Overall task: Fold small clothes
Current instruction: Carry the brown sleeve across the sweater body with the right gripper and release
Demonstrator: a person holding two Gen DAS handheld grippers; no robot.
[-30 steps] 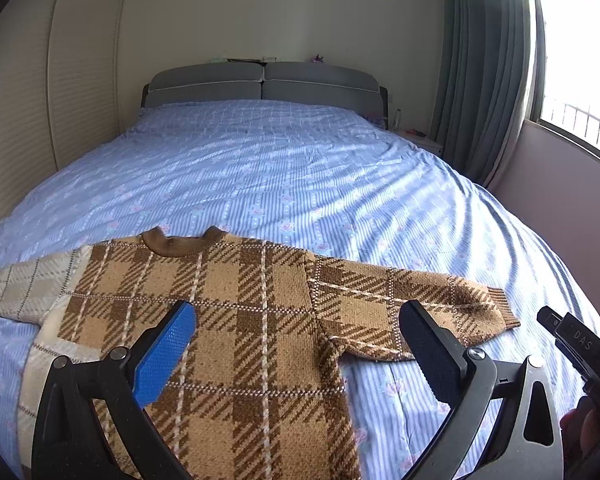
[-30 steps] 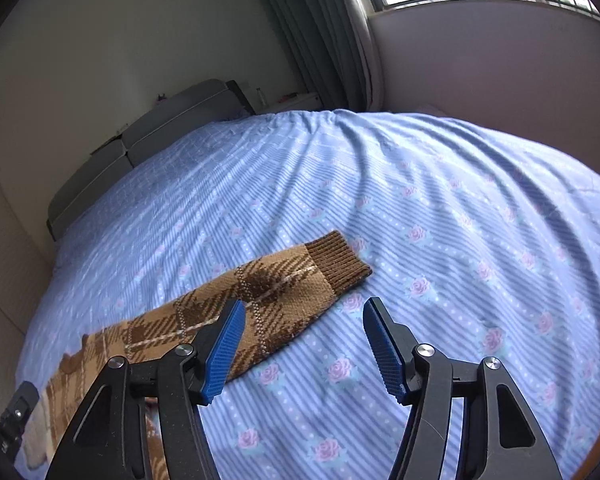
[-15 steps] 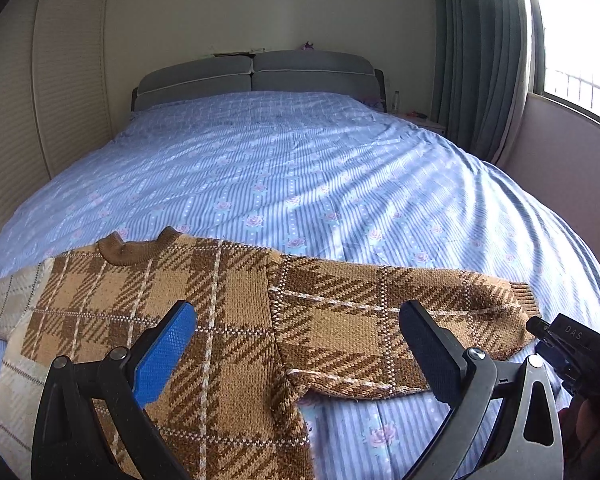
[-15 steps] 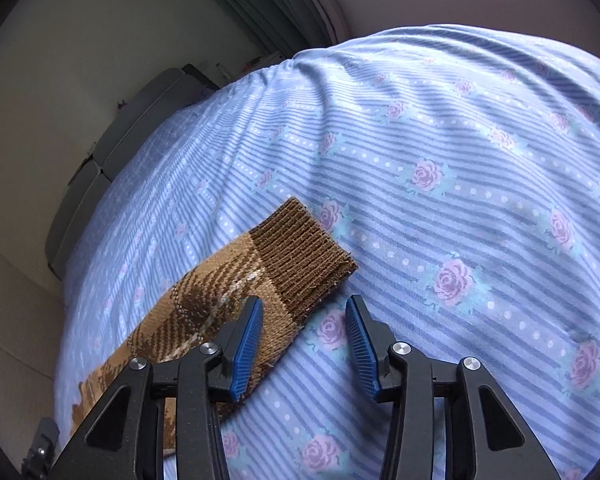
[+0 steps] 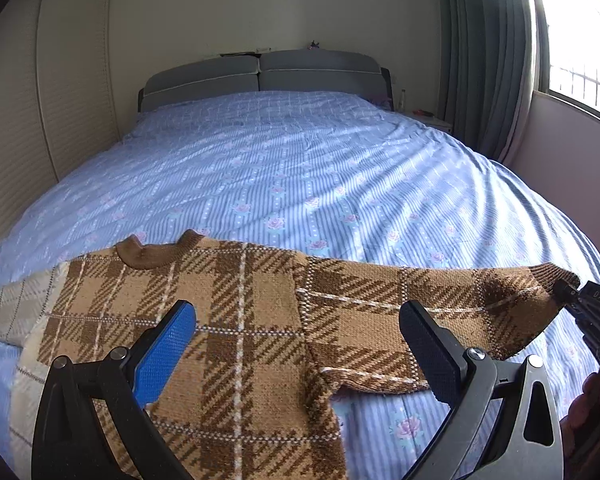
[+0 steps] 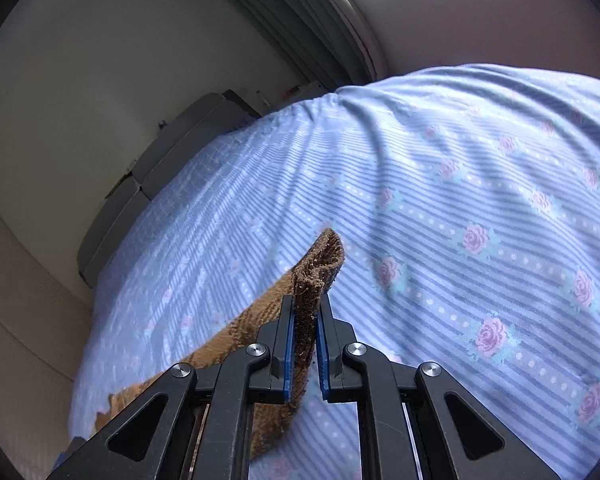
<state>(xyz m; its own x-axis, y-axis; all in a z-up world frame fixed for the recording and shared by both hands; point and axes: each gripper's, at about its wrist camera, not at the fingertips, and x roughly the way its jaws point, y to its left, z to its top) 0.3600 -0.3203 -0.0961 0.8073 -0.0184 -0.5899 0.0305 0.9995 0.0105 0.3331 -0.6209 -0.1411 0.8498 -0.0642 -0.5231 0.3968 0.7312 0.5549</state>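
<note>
A small brown plaid sweater [image 5: 228,320] lies flat on the bed, collar toward the headboard. My left gripper [image 5: 296,344] is open and hovers over its body, holding nothing. My right gripper [image 6: 305,312] is shut on the ribbed cuff [image 6: 320,264] of the sweater's right sleeve and holds it lifted off the sheet. In the left wrist view the right gripper [image 5: 580,300] shows at the far right, at the sleeve's end [image 5: 548,280]. The left sleeve [image 5: 16,304] is pale grey plaid.
The bed is covered with a blue striped sheet [image 5: 320,184] with pink roses. A grey headboard [image 5: 260,76] stands at the far end. Curtains [image 5: 484,52] and a window are at the right, a wardrobe [image 5: 40,120] at the left.
My right gripper has closed on the sleeve cuff and raised it off the sheet. My left gripper has stayed open while drifting rightward over the sweater.
</note>
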